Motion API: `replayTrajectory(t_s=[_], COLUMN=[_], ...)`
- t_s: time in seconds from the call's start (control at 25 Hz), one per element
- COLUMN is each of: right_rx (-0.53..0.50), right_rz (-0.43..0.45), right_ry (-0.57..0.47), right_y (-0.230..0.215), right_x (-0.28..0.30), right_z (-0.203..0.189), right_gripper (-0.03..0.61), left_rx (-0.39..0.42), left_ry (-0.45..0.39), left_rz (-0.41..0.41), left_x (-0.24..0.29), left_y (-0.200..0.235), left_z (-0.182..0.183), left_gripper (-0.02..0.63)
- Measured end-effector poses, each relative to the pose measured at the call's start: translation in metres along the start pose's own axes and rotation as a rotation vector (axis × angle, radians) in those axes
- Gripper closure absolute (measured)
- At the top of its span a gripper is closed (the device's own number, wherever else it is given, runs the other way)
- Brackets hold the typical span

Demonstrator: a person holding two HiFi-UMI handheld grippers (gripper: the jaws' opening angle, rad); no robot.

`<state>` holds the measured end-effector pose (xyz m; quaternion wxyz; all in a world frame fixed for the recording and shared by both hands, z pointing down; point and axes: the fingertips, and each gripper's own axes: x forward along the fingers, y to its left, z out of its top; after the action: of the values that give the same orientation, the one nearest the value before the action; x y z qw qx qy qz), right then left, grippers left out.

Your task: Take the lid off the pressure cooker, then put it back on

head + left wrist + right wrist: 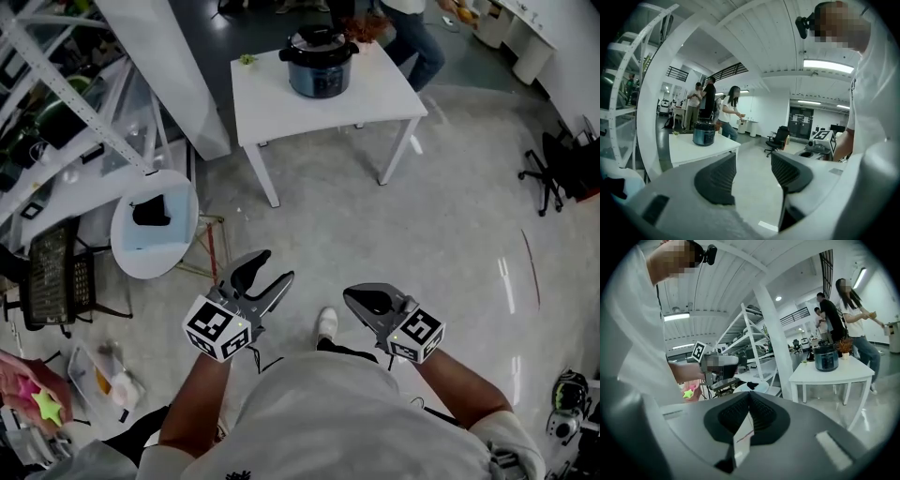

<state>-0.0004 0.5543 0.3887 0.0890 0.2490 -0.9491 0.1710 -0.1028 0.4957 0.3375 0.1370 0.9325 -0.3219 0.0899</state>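
The dark pressure cooker (319,64) stands lid on, at the far side of a white table (281,112), well ahead of me across the floor. It also shows small in the left gripper view as the cooker (704,132) and in the right gripper view as the cooker (826,358). My left gripper (277,264) is held close to my body, jaws open and empty, as the left gripper (753,171) also shows. Beside it, my right gripper (349,294) is shut with nothing between its pads, seen too as the right gripper (749,401). Both are far from the cooker.
A white column (178,66) and metal shelving (56,84) stand at the left. A round white stool (155,225) with a black item sits near my left. An office chair (553,169) is at the right. People (412,37) stand behind the table.
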Motion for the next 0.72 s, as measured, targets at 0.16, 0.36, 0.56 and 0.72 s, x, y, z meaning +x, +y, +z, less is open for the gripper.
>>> replayTrajectory(t_s=[0.16,0.36,0.56,0.72], right_rx=[0.005,0.031,0.047,0.055], right_rz=[-0.02,-0.047,-0.071,-0.108], right_ry=[-0.012,-0.031,-0.032,-0.028], right_y=[-0.047,-0.087,-0.119,-0.149], right_x=[-0.003,0.0,0.014,0.03], right_z=[0.009,0.018,0.02,0.027], right_gripper=[0.568,0.568,0.568,0.568], left_rx=[0.018,0.052,0.094,0.126], left_ry=[-0.002,0.015,0.008,-0.013], left_rz=[-0.011,-0.046,-0.091,-0.132], left_x=[0.046,0.087,0.121,0.152], left_y=[0.016,0.036,0.071,0.113], left_z=[0.019,0.038,0.056,0.078], left_gripper=[0.38,0.38,0.38,0.38])
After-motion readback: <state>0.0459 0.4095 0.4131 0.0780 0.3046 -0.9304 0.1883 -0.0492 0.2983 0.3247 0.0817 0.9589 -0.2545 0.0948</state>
